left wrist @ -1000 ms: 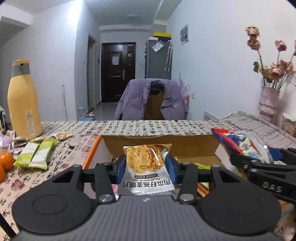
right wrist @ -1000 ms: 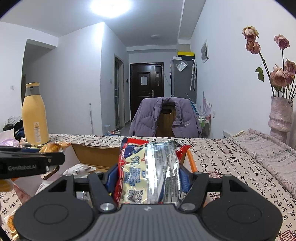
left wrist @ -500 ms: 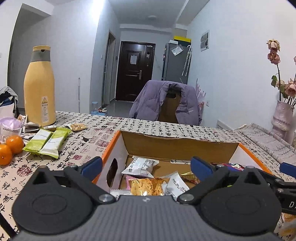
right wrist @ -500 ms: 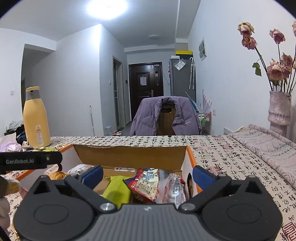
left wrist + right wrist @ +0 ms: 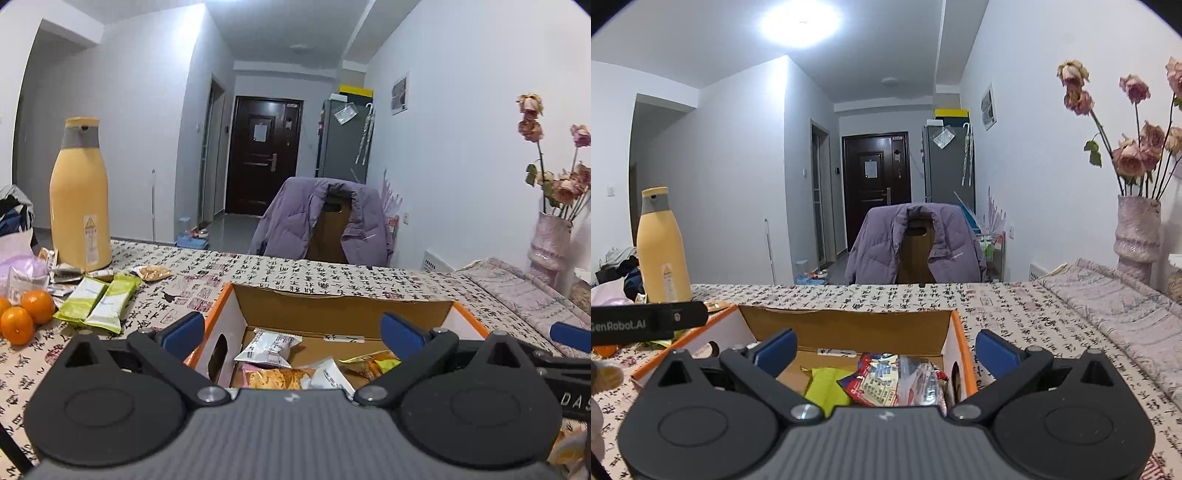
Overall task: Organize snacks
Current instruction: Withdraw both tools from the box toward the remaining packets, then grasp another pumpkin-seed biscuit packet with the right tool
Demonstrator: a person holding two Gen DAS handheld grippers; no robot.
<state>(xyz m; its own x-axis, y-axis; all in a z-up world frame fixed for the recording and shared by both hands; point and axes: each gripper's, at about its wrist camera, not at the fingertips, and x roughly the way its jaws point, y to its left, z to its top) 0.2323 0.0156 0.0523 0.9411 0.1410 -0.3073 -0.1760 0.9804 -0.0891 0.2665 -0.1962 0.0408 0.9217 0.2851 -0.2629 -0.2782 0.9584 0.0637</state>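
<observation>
Both grippers hang spread wide and empty over the cardboard box (image 5: 343,310): the left gripper (image 5: 291,330) above its left half, the right gripper (image 5: 884,347) above its right half. Inside lie an oat-crisp packet (image 5: 279,378), a white packet (image 5: 267,347) and a red foil bag (image 5: 892,380). Further back, two green bars (image 5: 98,302) and oranges (image 5: 22,317) sit near the table's (image 5: 295,269) left edge, before a yellow flask (image 5: 79,199).
</observation>
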